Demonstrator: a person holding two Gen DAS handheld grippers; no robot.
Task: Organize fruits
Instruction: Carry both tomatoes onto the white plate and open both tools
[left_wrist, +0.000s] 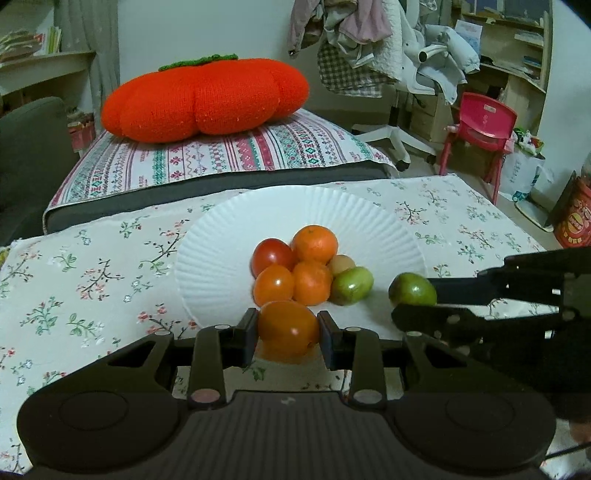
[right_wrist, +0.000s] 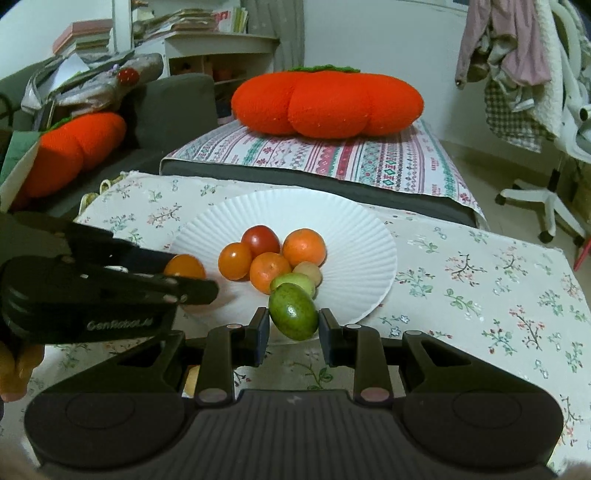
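A white paper plate (left_wrist: 221, 236) (right_wrist: 354, 236) lies on the floral cloth and holds a pile of fruit: a red tomato (left_wrist: 271, 254), two oranges (left_wrist: 315, 243), an orange tomato (left_wrist: 274, 284), a small tan fruit (left_wrist: 341, 264) and a green fruit (left_wrist: 351, 285). My left gripper (left_wrist: 288, 330) is shut on an orange tomato (left_wrist: 288, 326) at the plate's near rim; it also shows in the right wrist view (right_wrist: 184, 266). My right gripper (right_wrist: 293, 323) is shut on a green fruit (right_wrist: 293, 312) (left_wrist: 412, 289) over the plate's near right edge.
The table's floral cloth (right_wrist: 480, 280) spreads to all sides of the plate. Behind it a big orange pumpkin cushion (left_wrist: 205, 99) rests on a striped mattress (left_wrist: 221, 155). A red child's chair (left_wrist: 480, 125) and a white office chair (right_wrist: 554, 147) stand on the floor to the right.
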